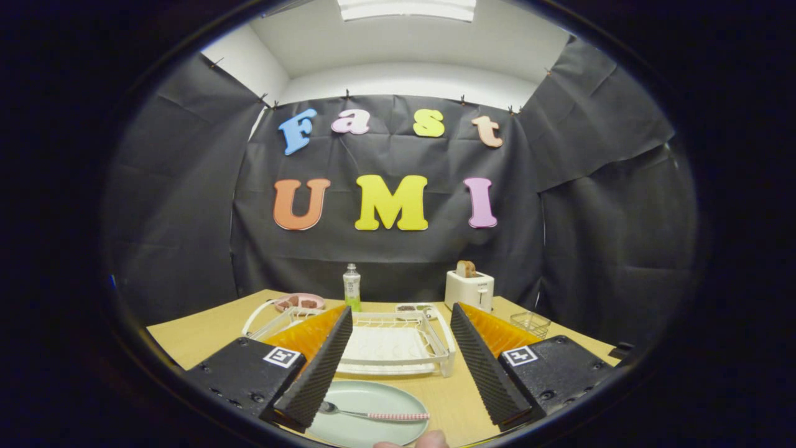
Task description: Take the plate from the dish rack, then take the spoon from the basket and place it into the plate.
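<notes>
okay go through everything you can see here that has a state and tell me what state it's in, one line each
gripper: open, fingers spread wide, holding nothing.
plate: flat on the table, out of the rack.
spoon: lying in the plate.
dish rack: no plate standing in it.
toaster: bread sticking up from the slot.
bottle: upright.
wire basket: contents cannot be told.

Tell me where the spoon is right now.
In the gripper view the spoon lies on the pale green plate, between the open gripper's fingers and nearer than the white dish rack.
</notes>
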Motion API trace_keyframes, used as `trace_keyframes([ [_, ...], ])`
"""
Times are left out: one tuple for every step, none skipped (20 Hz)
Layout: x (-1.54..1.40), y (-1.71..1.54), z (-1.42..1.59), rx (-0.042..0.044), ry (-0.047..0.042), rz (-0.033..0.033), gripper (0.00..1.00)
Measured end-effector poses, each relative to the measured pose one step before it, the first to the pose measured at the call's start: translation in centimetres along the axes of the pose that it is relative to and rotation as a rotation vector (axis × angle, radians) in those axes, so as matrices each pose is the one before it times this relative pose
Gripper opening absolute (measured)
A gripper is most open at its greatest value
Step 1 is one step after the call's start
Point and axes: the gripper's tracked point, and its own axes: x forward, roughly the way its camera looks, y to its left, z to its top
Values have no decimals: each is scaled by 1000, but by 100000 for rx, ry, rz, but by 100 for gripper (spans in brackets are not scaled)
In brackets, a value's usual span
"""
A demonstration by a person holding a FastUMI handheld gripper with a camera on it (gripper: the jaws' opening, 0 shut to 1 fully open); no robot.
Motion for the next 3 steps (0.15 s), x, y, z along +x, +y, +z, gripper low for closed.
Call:
trace_keyframes([
  [-14, 95, 45, 69, -114, 171, 100],
  [135, 133, -19, 329, 71, 645, 100],
  [-67, 251, -27, 547, -188, 1135, 100],
])
